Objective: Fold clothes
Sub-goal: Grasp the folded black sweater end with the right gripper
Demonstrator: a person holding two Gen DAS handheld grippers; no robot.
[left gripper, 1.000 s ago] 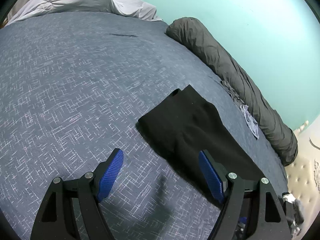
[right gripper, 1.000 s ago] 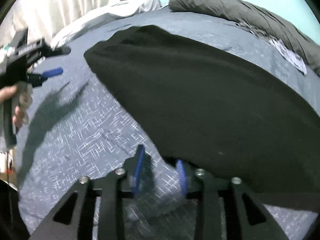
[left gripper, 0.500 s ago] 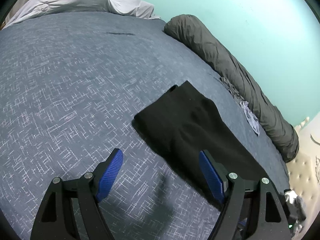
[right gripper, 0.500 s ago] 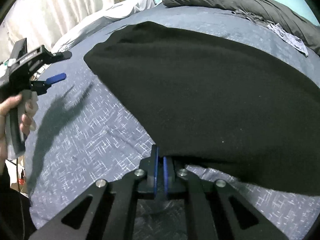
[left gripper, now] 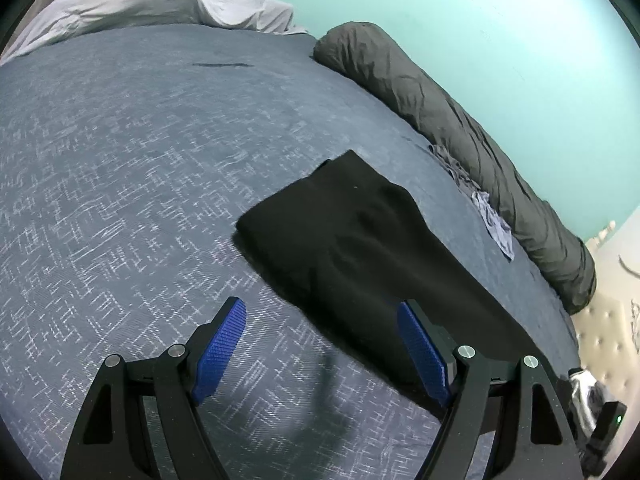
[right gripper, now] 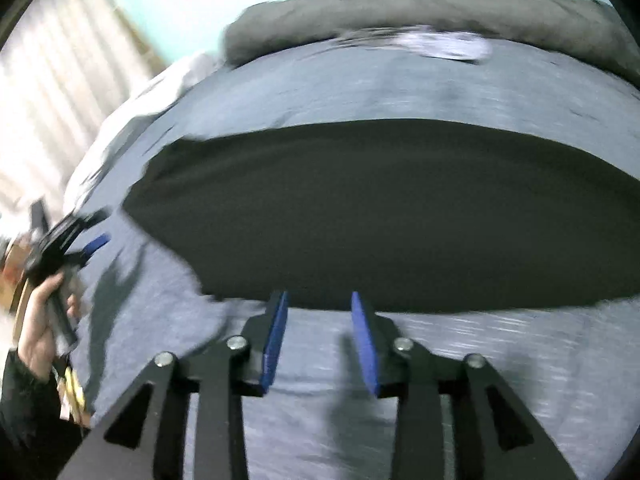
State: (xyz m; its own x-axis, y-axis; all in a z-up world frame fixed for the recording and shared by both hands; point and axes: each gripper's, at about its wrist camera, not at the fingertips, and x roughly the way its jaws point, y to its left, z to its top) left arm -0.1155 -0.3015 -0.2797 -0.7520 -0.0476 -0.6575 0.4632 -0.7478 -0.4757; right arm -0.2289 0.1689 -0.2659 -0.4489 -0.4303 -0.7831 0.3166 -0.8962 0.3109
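In the left wrist view, the left gripper [left gripper: 320, 344], black-framed with blue ribbed pads, hangs with its jaws spread wide and nothing between them, above a blue-grey bedspread with a white crosshatch pattern [left gripper: 120, 200]. The folded black garment [left gripper: 352, 248] lies flat on that bedspread, ahead of the gripper and to the right; its near part runs behind the right-hand pad, though contact cannot be told. Along the teal wall [left gripper: 480, 40] lies a long rolled dark grey duvet [left gripper: 460, 140], with a small pale grey cloth [left gripper: 496, 228] just beside it. A rumpled white sheet [left gripper: 160, 4] lies at the far end of the bed.

The right wrist view is blurred. The right gripper [right gripper: 320, 300] is opening its jaws, and the gap between the blue pads shows only bedspread; the garment's near edge lies just beyond the fingertips. The black garment spreads wide across the middle of the bed. At the left edge, a hand [right gripper: 38, 320] in a dark sleeve holds the other gripper over the bedspread.
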